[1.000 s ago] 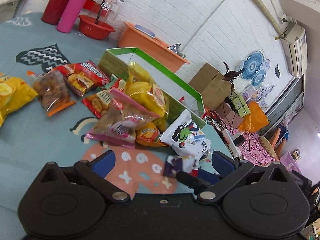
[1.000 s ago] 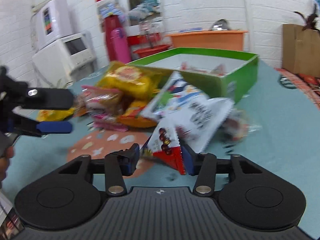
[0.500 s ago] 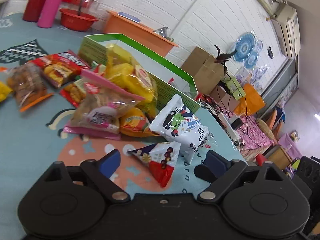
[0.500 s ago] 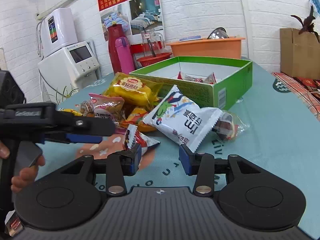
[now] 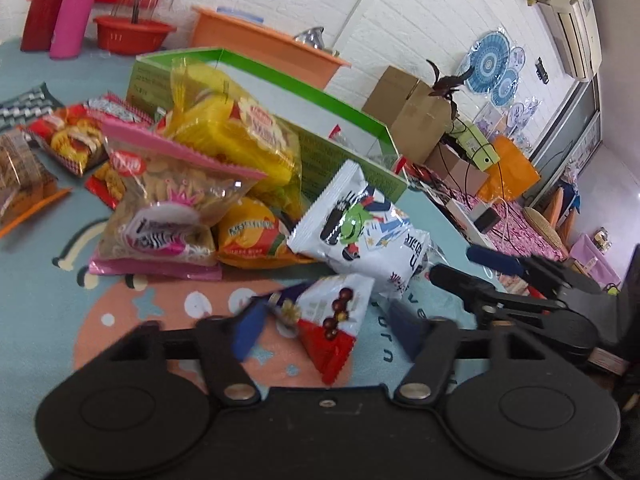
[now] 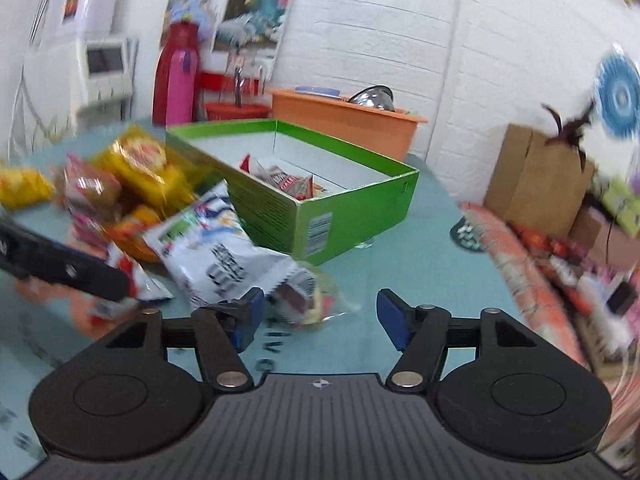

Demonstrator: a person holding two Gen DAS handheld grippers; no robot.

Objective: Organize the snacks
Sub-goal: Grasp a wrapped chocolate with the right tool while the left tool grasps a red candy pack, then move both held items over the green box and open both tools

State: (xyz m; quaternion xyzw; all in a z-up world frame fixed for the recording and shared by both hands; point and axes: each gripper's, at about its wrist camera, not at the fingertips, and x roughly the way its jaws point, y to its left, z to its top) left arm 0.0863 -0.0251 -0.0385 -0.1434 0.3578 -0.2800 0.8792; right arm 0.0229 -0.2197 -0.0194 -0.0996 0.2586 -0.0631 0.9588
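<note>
Table [image 5: 36,280]: teal patterned cloth, snack packets piled beside green cardboard box [image 6: 320,204].
Room: white brick walls.
Left gripper [image 5: 326,322]: fingers just closing around the red-and-white triangular packet [image 5: 332,320].
Right gripper [image 6: 316,314]: fingers just opened, empty.

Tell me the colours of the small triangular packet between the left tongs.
White on top and red at the bottom, with dark round chocolates printed on it; the triangular packet shows best in the left wrist view.

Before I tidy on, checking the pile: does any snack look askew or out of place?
Yes: the yellow snack bag leans tilted against the green box wall rather than inside it, propped on other packets.
</note>
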